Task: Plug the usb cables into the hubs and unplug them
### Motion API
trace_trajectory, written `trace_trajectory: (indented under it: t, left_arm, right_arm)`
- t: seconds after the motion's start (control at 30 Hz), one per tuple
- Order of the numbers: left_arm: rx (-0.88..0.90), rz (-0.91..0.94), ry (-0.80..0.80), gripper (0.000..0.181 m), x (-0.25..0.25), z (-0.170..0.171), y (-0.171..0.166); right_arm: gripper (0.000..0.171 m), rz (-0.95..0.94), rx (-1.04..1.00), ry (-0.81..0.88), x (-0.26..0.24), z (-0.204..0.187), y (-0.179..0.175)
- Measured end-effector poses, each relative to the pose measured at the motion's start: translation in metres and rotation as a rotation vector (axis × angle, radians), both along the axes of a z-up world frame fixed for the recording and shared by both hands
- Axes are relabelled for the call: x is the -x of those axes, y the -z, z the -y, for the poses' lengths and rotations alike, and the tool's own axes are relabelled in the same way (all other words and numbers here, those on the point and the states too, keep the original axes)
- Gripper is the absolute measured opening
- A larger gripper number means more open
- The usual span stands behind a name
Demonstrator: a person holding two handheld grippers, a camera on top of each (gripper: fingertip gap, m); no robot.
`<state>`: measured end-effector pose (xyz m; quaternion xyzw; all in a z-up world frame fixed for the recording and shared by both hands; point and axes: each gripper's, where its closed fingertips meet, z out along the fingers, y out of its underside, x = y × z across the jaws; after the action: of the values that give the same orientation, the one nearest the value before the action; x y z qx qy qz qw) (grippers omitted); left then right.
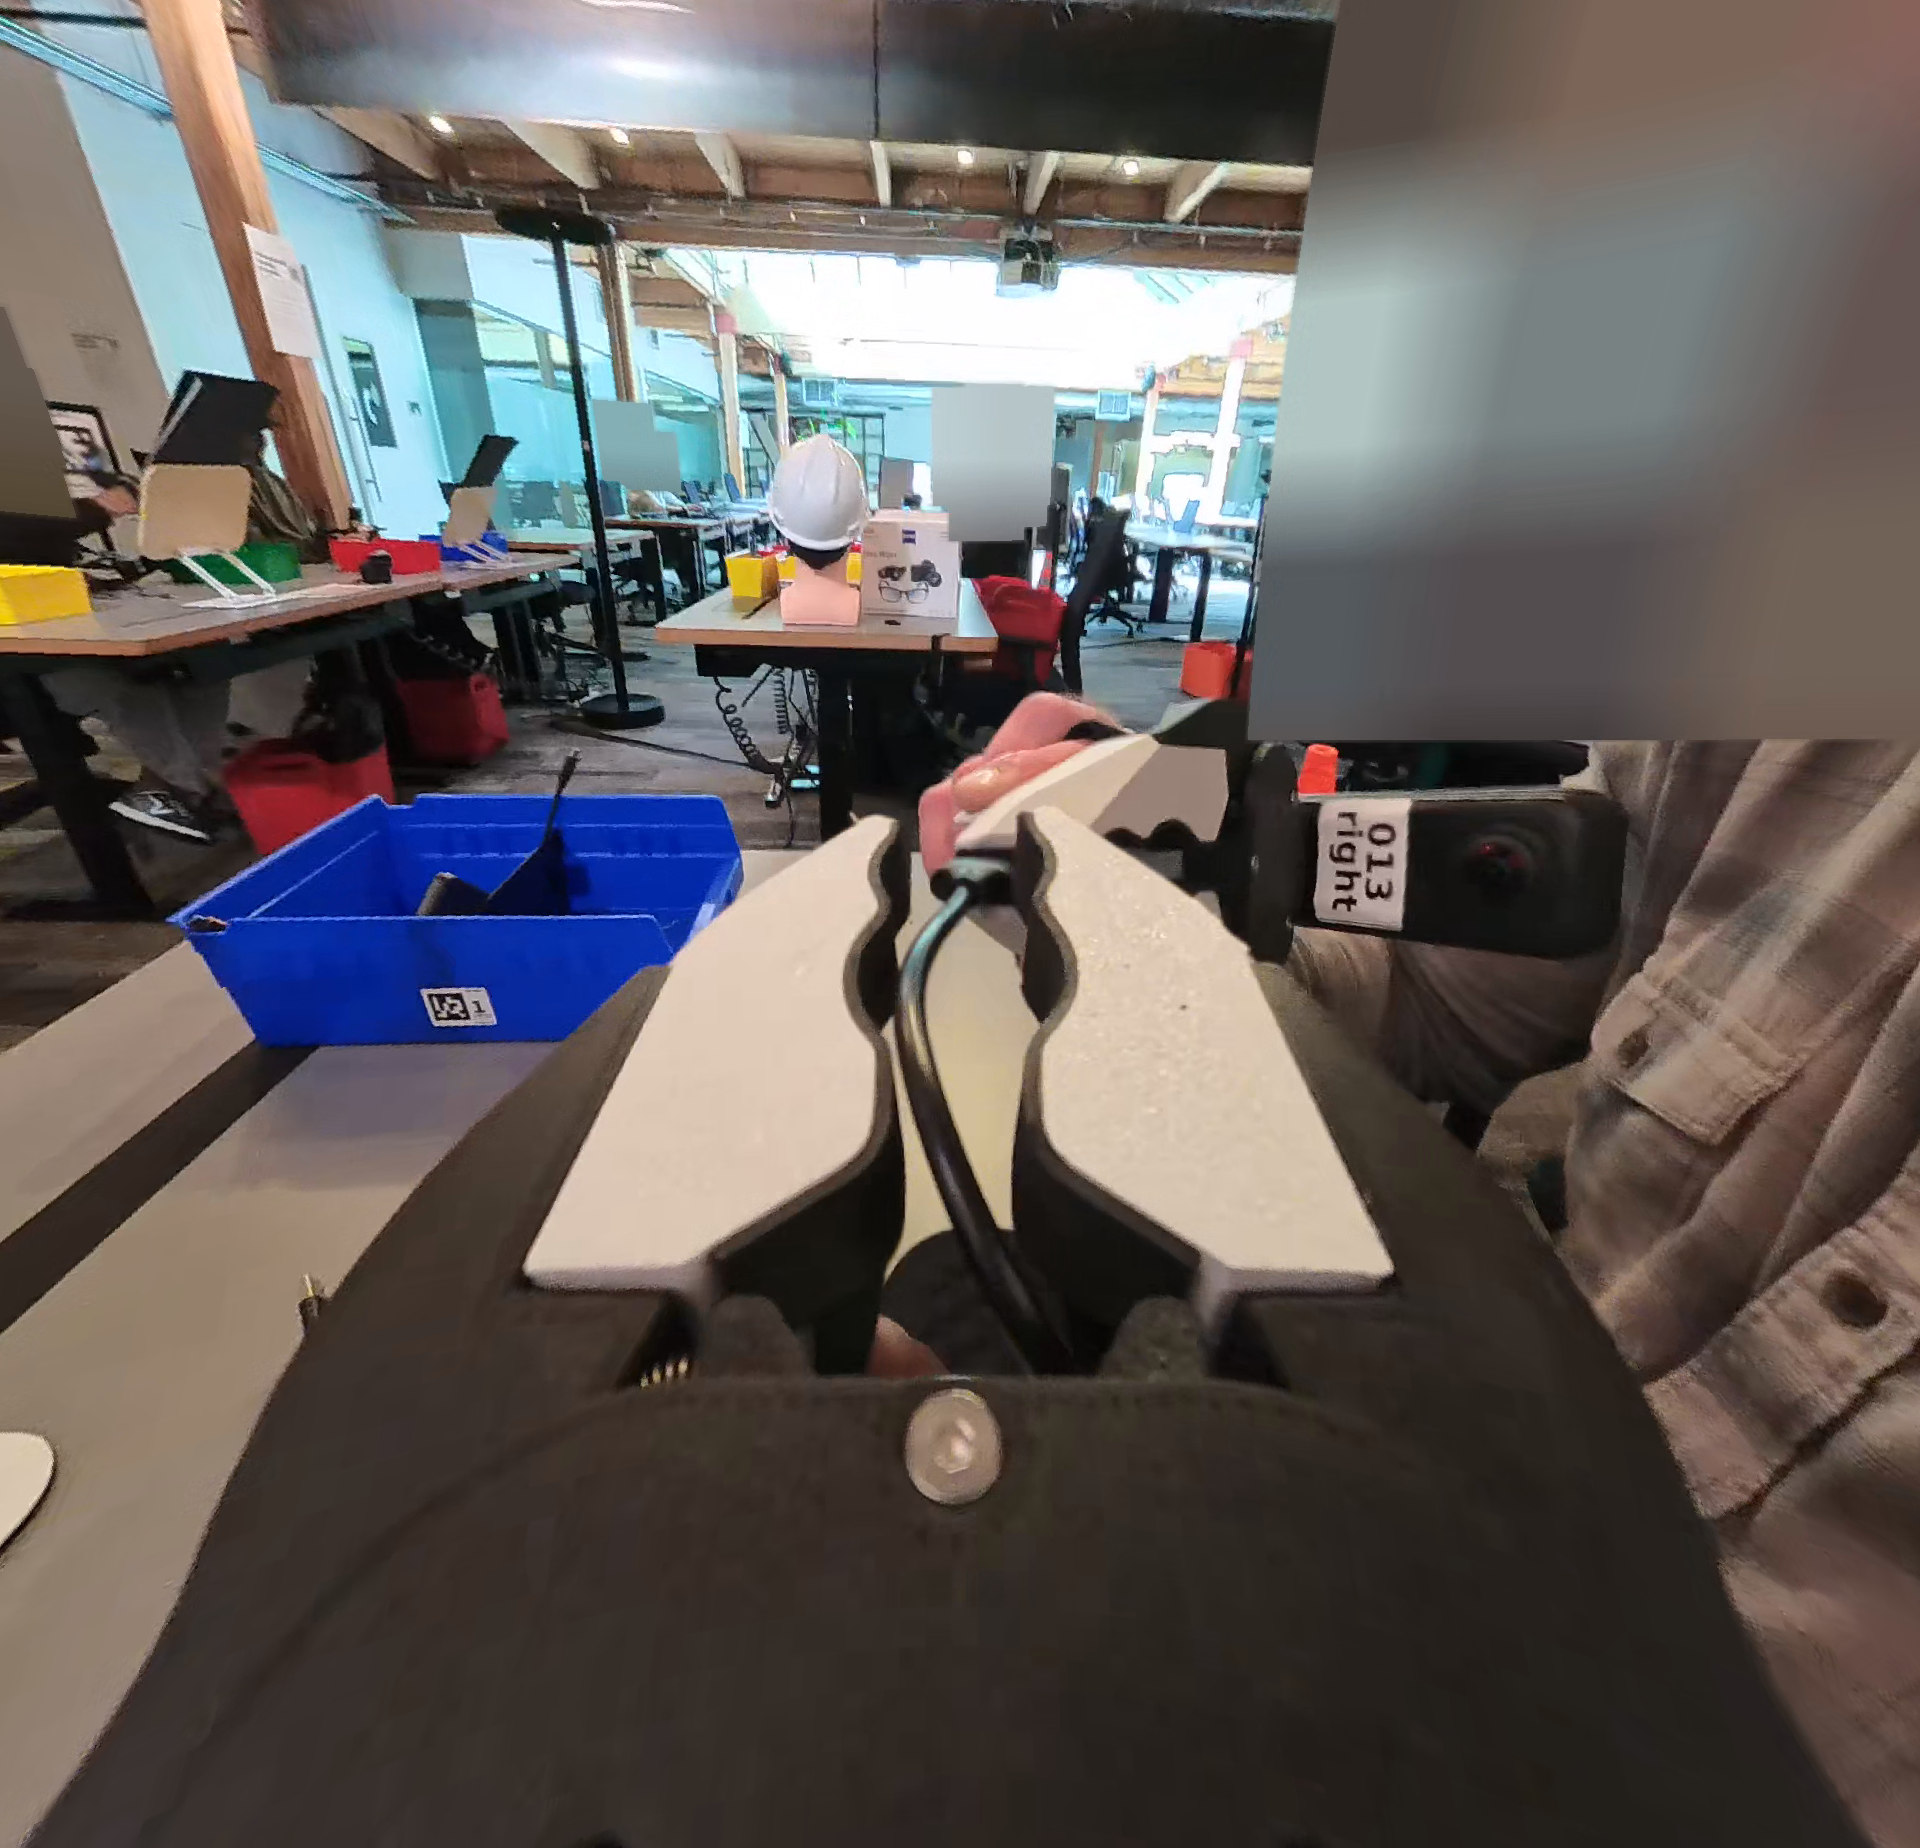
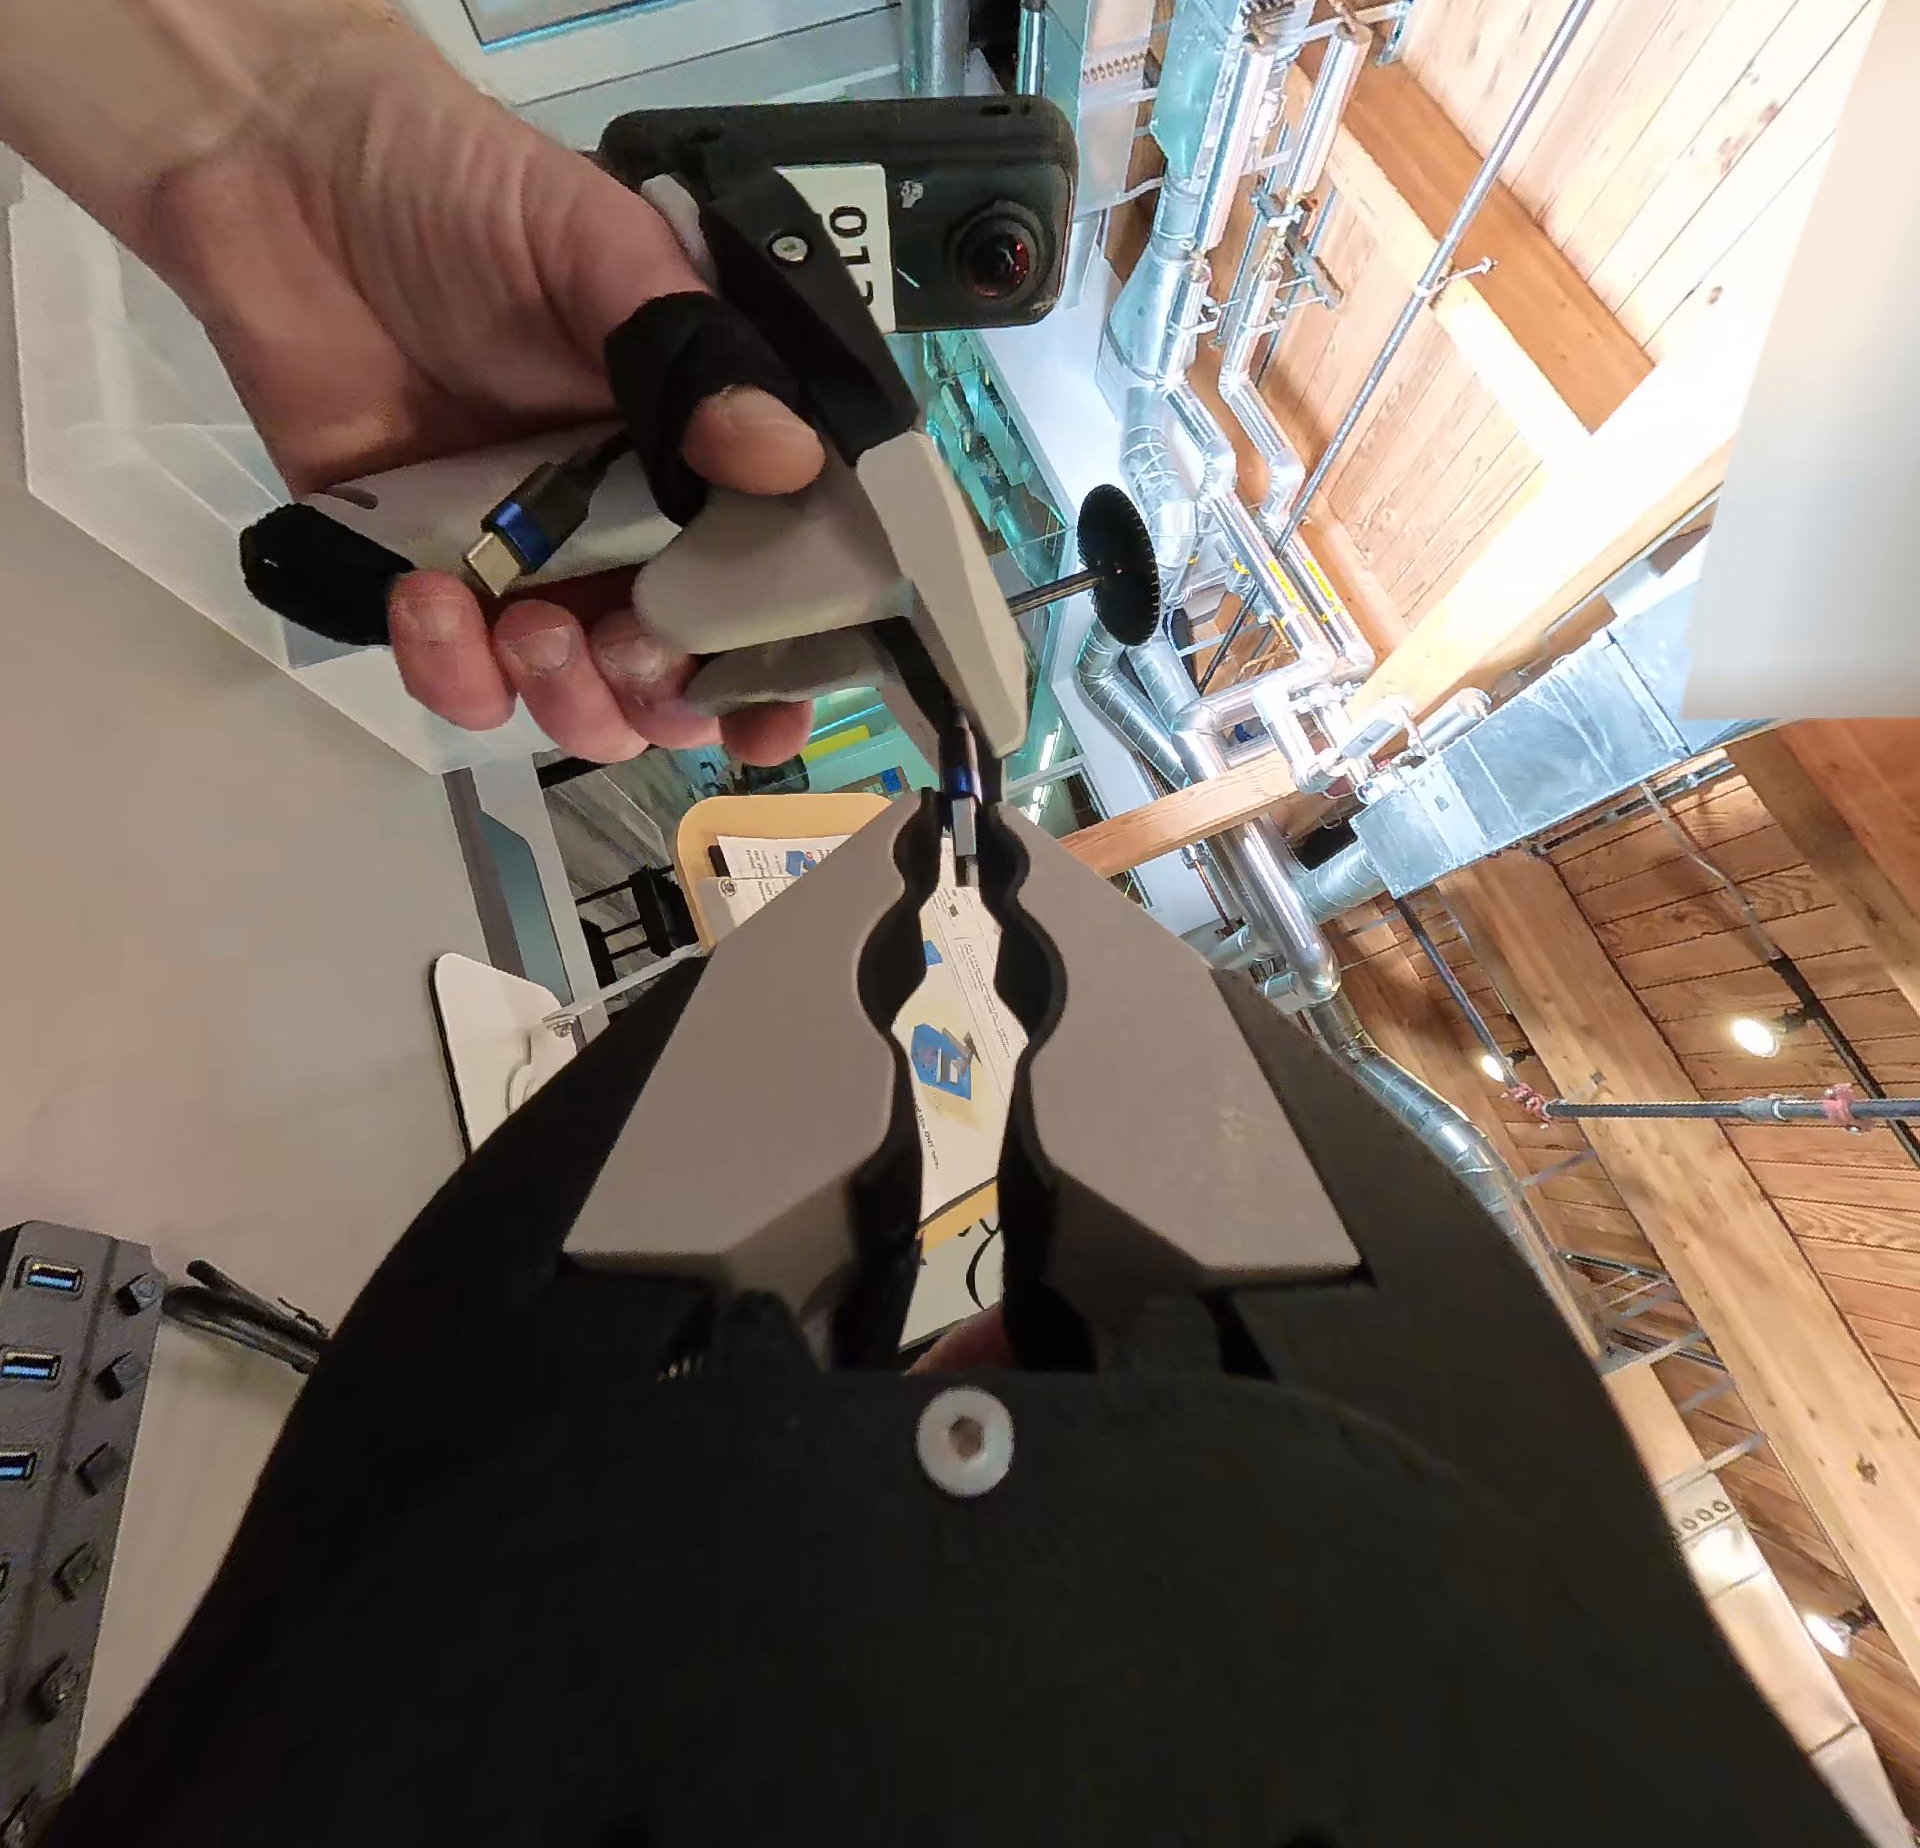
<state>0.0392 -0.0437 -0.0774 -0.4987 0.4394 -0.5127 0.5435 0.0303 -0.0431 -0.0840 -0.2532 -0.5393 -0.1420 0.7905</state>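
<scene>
In the left wrist view my left gripper point(image 1: 961, 848) is shut on a black usb cable point(image 1: 925, 1029), which runs back between its fingers. My right gripper point(image 1: 1049, 801), held by a hand, meets it tip to tip from the far right. In the right wrist view my right gripper point(image 2: 961, 827) is closed on the metal end of the cable's blue-ringed plug point(image 2: 963, 796). The left gripper point(image 2: 977, 718) comes down from above and holds the same plug. The cable's other blue-ringed plug point(image 2: 520, 541) hangs by the hand. A black hub point(image 2: 62, 1403) with blue ports lies at the lower left.
A blue bin point(image 1: 343, 957) holding more cables sits on the grey table point(image 1: 156, 1383) to the left. A clear plastic box point(image 2: 156, 427) and a stand with a printed sheet point(image 2: 945, 1060) lie beyond the right gripper. A person in a plaid shirt point(image 1: 1714, 1175) is close on the right. The grippers are tip to tip, or close to it. The black hub point(image 2: 62, 1403) is about 30 centimetres from both grippers' fingertips.
</scene>
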Motion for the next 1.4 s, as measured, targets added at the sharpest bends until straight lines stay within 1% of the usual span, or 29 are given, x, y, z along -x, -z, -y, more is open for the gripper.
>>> trace_trajectory:
  t: [0.13, 0.23, 0.27, 0.5, 0.63, 0.67, 0.7, 0.73, 0.8, 0.9, 0.97, 1.03, 1.13, 1.2, 1.23, 1.33, 1.4]
  left_arm:
    - [0.025, -0.032, 0.025, 0.020, -0.004, 0.005, 0.004]
    - [0.010, -0.072, -0.001, 0.018, -0.005, 0.004, 0.007]
    - [0.011, -0.073, -0.005, 0.016, -0.005, 0.004, 0.007]
    - [0.026, -0.073, -0.012, 0.016, -0.006, 0.004, 0.009]
    - [-0.003, -0.061, -0.060, 0.016, -0.006, -0.001, 0.009]
    - [-0.013, -0.054, -0.063, 0.015, -0.006, -0.001, 0.008]
    - [-0.029, -0.049, -0.073, 0.015, -0.005, -0.003, 0.007]
    - [-0.048, -0.045, -0.095, 0.015, -0.004, -0.006, 0.004]
    - [-0.072, -0.034, -0.122, 0.015, 0.001, -0.012, 0.000]
    - [-0.153, -0.038, -0.196, 0.015, 0.010, -0.026, -0.005]
    - [-0.191, -0.047, -0.236, 0.015, 0.014, -0.038, -0.008]
    - [-0.210, -0.034, -0.250, 0.015, 0.015, -0.050, -0.011]
    - [-0.244, 0.006, -0.267, 0.015, 0.014, -0.069, -0.020]
    - [-0.256, 0.036, -0.263, 0.015, 0.011, -0.082, -0.025]
    - [-0.273, 0.053, -0.256, 0.015, 0.010, -0.086, -0.029]
    - [-0.350, 0.032, -0.274, 0.015, 0.004, -0.102, -0.028]
    - [-0.373, 0.041, -0.276, 0.015, 0.002, -0.109, -0.028]
  right_arm:
    - [0.005, 0.003, -0.008, -0.002, -0.003, 0.001, -0.002]
    - [0.005, 0.025, -0.012, -0.004, -0.003, 0.000, -0.001]
    - [0.005, 0.026, -0.011, -0.009, -0.003, 0.001, -0.001]
    - [0.005, 0.054, -0.018, -0.007, -0.005, 0.001, 0.000]
    - [0.006, 0.041, 0.007, -0.002, -0.005, -0.005, 0.000]
    - [0.007, 0.040, 0.002, 0.000, -0.005, -0.005, -0.001]
    - [0.015, 0.048, 0.006, 0.002, -0.004, -0.006, 0.000]
    - [0.017, 0.049, 0.017, 0.005, -0.005, -0.008, 0.001]
    - [0.020, 0.039, 0.045, 0.011, -0.011, -0.013, 0.000]
    - [0.021, 0.036, 0.100, 0.049, -0.025, -0.021, 0.000]
    - [0.020, 0.045, 0.202, 0.077, -0.039, -0.029, 0.007]
    - [0.024, 0.052, 0.334, 0.101, -0.057, -0.036, 0.018]
    - [0.032, 0.027, 0.586, 0.152, -0.092, -0.048, 0.043]
    - [0.043, 0.011, 0.767, 0.187, -0.118, -0.054, 0.068]
    - [0.045, 0.006, 0.854, 0.190, -0.129, -0.054, 0.082]
    - [0.047, -0.005, 1.044, 0.186, -0.151, -0.052, 0.123]
    - [0.052, 0.014, 1.163, 0.160, -0.153, -0.048, 0.152]
